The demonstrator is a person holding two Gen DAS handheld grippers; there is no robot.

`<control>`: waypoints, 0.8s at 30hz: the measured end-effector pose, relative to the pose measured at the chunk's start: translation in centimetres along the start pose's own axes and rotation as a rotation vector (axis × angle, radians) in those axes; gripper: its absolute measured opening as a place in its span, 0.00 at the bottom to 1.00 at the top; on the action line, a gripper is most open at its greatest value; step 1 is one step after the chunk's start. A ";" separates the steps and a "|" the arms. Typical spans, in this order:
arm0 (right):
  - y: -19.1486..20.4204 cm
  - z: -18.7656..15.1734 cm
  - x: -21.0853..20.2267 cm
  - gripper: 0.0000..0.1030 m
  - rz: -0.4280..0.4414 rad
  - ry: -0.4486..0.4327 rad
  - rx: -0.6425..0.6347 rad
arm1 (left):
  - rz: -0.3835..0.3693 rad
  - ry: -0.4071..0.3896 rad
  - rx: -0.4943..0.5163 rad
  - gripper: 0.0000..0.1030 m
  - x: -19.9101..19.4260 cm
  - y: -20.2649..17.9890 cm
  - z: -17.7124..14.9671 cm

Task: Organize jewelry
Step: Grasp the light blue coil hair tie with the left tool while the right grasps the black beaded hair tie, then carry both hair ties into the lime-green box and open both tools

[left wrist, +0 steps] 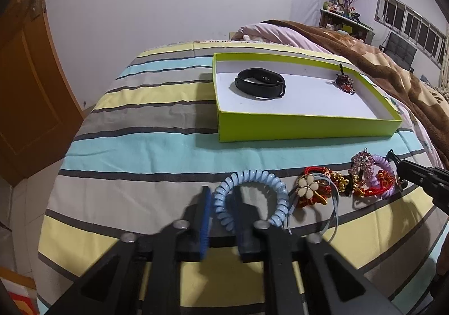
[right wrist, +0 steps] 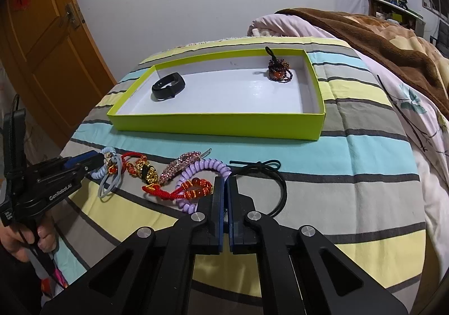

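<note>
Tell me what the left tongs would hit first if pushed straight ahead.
Most likely the blue coil hair tie: the left tongs are open with its near loop between the fingers. Beyond it lies striped bedding, then the green box.

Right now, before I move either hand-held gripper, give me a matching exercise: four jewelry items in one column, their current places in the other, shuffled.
Items:
1. black wristband
2. beaded charm
3. blue spiral hair tie
4. black elastic band

Places:
A. on the bedspread, just right of the right hand-held gripper
B. left part of the green box
C. between the fingers of the left hand-held gripper
D. far right corner of the box

Pairs: 1-B, 2-D, 3-C, 4-A
</note>
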State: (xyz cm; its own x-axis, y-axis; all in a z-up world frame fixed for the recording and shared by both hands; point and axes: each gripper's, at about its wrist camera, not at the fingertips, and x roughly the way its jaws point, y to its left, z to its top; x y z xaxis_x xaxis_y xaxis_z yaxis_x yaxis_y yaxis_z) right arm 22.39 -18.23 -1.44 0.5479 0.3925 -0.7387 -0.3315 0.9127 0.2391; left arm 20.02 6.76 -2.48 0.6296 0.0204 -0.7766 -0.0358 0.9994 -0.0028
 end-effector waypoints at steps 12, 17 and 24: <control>-0.8 -0.2 -1.5 0.01 -0.006 -0.044 0.007 | -0.011 -0.002 -0.005 0.08 -0.3 0.4 -0.2; -1.0 -0.2 -2.3 0.01 0.009 -0.063 0.018 | -0.023 -0.013 -0.005 0.08 -0.8 0.4 -0.4; -0.8 0.2 -3.9 0.01 0.026 -0.103 0.012 | -0.049 -0.063 -0.008 0.08 -2.7 0.6 -0.3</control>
State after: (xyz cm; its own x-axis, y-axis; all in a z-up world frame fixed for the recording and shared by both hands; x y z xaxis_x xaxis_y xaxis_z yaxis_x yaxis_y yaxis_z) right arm 20.65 -20.44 1.35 0.6157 0.4249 -0.6637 -0.3377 0.9032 0.2650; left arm 18.03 7.25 -0.54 0.6782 -0.0264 -0.7344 -0.0096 0.9990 -0.0448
